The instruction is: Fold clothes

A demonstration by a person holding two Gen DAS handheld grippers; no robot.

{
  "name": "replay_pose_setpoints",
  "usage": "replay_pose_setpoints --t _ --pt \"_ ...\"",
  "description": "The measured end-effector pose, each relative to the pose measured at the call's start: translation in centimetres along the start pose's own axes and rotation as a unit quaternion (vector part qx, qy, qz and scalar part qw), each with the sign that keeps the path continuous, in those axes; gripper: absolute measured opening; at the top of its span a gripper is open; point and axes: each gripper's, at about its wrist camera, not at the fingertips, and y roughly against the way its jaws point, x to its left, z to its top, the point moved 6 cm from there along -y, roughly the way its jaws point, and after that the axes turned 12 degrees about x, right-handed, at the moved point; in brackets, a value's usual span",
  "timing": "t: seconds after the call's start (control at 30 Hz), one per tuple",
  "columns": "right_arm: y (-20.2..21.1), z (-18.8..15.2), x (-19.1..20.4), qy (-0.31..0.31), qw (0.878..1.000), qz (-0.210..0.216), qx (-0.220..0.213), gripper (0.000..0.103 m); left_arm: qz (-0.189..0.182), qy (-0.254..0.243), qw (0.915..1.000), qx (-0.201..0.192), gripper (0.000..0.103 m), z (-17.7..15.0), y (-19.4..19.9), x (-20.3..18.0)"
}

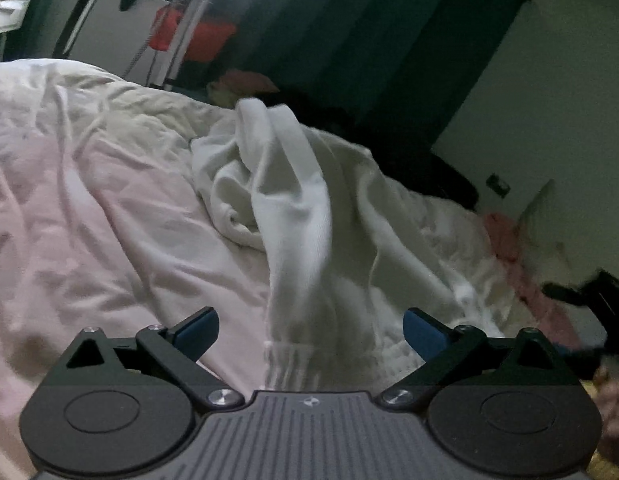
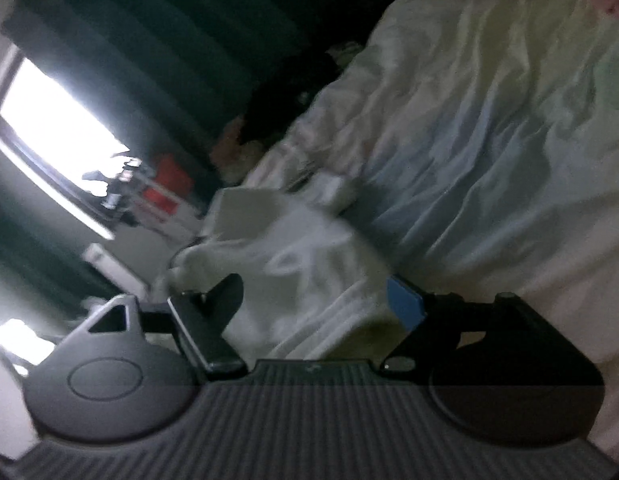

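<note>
Two grippers hover over one rumpled white garment (image 1: pixel 297 200), which lies bunched on the bed at the centre of the left wrist view, not folded in any tidy way. The left gripper (image 1: pixel 311 330) has its jaws spread wide with nothing between the blue pads; a hanging length of the cloth drops toward the gap at the bottom centre of that frame but is not pinched. The right gripper (image 2: pixel 315 302) also stands with its jaws apart, white cloth (image 2: pixel 305 264) lying in front of and between them in the lower middle of its frame; the picture is too blurred to say whether anything is caught, though it looks released.

My guess is that the garment is being taken up or rearranged: it is heaped, so it wants an edge or corner found and spread flat. Any grasp calls for closing on a single layer at a hem, not the whole wad.

The garment looks like a soft, ribbed knit, limp and thick at its rolled edges, one loop standing up at upper centre. Beneath it the pale pink bedsheet (image 1: pixel 109 220) is thin and heavily creased. Dark curtains (image 1: pixel 349 20) fill the top of the frame.
</note>
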Motion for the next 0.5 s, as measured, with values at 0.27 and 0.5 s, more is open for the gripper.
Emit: replay_pose_setpoints --t 0.27,0.5 --pt "-7.5 0.4 -4.1 -0.112 0.990 -0.007 0.088 0.076 0.036 0.013 0.9990 0.022 0.033 0.0 -3.8 1.3" --pt "-6.3 -3.0 -0.5 -0.098 0.989 0.074 0.087 0.034 0.014 0.081 0.9934 -0.080 0.019 3.4 1.0 4.1"
